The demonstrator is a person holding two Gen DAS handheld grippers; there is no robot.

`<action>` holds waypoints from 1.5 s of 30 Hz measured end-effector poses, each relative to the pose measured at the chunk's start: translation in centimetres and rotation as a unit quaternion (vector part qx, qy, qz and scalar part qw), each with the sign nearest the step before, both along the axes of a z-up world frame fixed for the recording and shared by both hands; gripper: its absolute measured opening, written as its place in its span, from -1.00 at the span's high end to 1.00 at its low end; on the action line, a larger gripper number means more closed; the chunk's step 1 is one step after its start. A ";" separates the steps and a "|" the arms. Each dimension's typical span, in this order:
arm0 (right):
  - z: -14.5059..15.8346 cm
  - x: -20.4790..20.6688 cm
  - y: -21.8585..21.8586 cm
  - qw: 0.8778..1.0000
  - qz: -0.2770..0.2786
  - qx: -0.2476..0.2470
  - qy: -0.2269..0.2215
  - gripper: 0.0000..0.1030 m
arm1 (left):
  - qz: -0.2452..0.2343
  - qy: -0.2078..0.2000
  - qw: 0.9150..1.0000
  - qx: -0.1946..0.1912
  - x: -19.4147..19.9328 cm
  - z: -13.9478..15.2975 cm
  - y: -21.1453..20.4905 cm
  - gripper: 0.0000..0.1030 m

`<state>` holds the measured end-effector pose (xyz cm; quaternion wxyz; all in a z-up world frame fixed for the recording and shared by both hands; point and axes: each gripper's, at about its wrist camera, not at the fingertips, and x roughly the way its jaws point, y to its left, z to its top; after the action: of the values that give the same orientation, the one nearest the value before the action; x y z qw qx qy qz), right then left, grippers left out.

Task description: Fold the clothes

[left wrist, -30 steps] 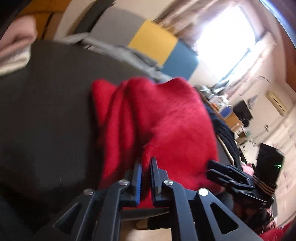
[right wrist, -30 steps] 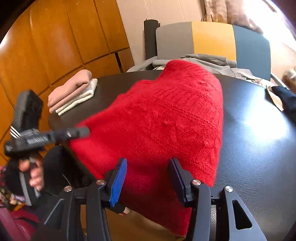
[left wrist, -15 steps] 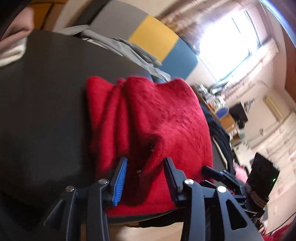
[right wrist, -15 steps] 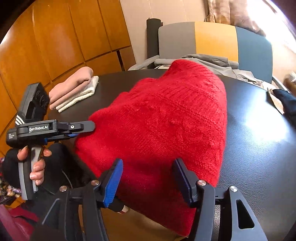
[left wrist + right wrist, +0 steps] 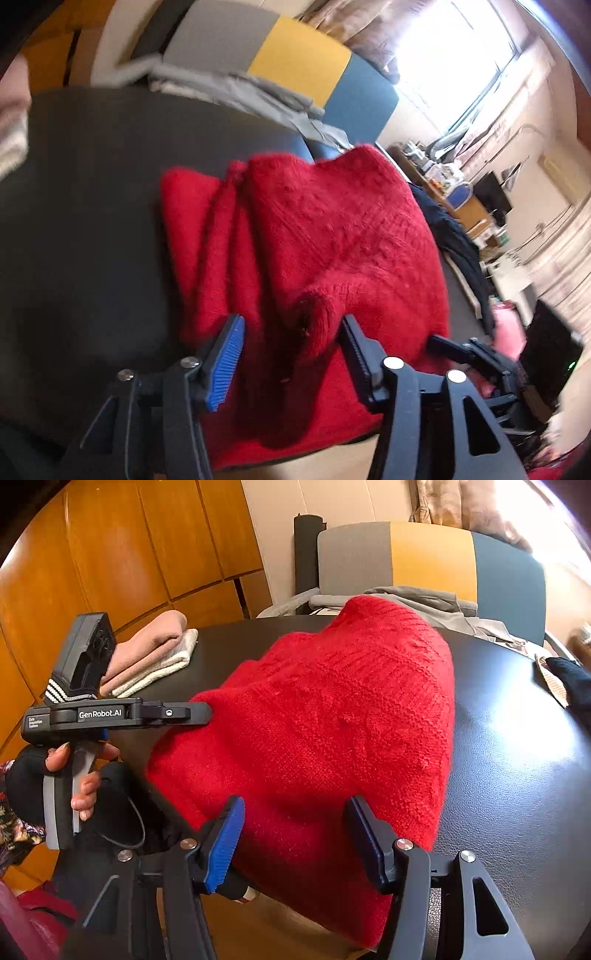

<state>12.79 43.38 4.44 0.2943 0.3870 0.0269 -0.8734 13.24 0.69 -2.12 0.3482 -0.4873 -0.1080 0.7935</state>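
A red sweater (image 5: 332, 720) is lying on the dark surface (image 5: 517, 775) by wood-panelled walls (image 5: 110, 554), the left hand-held gripper (image 5: 291, 350) opening around its cuff and the right hand-held gripper (image 5: 295, 830) gaping wide, gripping nothing.

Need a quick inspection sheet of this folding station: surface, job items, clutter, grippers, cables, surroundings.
Surface: dark table, glossy, light glare on it.
Job's things: red sweater bunched, near edge draped over the table's front; folded pink and white cloths stacked at the far corner.
Clutter: grey garment at the far edge by the chair; dark garment at the right edge.
Grippers: left gripper jaws opening, sweater fold between them, not pinched; right gripper open over the sweater's hem.
Cables: thin black loop below the left hand.
Surroundings: wooden wall panels, bright window.
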 end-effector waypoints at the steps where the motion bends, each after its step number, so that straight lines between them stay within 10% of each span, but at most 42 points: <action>1: 0.0 0.0 0.0 1.000 0.000 -0.001 0.000 -0.16 | 0.002 -0.010 1.000 0.005 -0.3 -0.3 0.1 -0.18; 9: 0.0 0.1 0.6 1.000 0.002 -0.008 -0.001 -0.16 | 0.041 -0.015 0.999 -0.005 -0.4 0.3 0.3 -0.21; 15: -0.2 0.1 0.5 1.000 0.003 -0.005 0.000 -0.19 | 0.031 -0.094 0.993 0.070 -1.7 -1.4 0.8 -0.21; 19: -0.2 0.0 0.6 1.000 0.000 -0.009 -0.003 -0.19 | 0.013 -0.094 0.993 0.074 -2.1 -1.5 1.9 0.61; 23: 0.5 0.6 0.9 1.000 0.015 -0.024 0.010 -0.18 | 0.010 -0.102 0.989 0.107 -2.2 -1.4 1.5 0.69; 26: 1.7 2.0 1.2 0.996 0.057 -0.052 0.033 0.39 | 0.005 -0.077 0.991 0.112 -2.0 0.6 1.3 0.70; 32: 0.5 5.7 -0.3 0.988 0.149 -0.012 0.026 0.68 | -0.007 -0.058 0.995 0.081 -1.5 3.7 1.8 0.69; 40: -0.7 3.5 1.6 0.999 0.022 0.002 0.025 0.79 | 0.004 -0.077 0.970 0.230 -0.9 5.7 -1.0 0.73; 45: -1.7 2.6 2.4 1.000 -0.016 0.022 0.006 0.85 | 0.012 -0.023 0.982 0.185 0.9 6.8 -3.6 0.73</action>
<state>15.44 45.78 2.72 0.2716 0.3886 0.0413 -0.8795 14.14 -2.88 4.68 0.4204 -0.4310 -0.2671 0.7524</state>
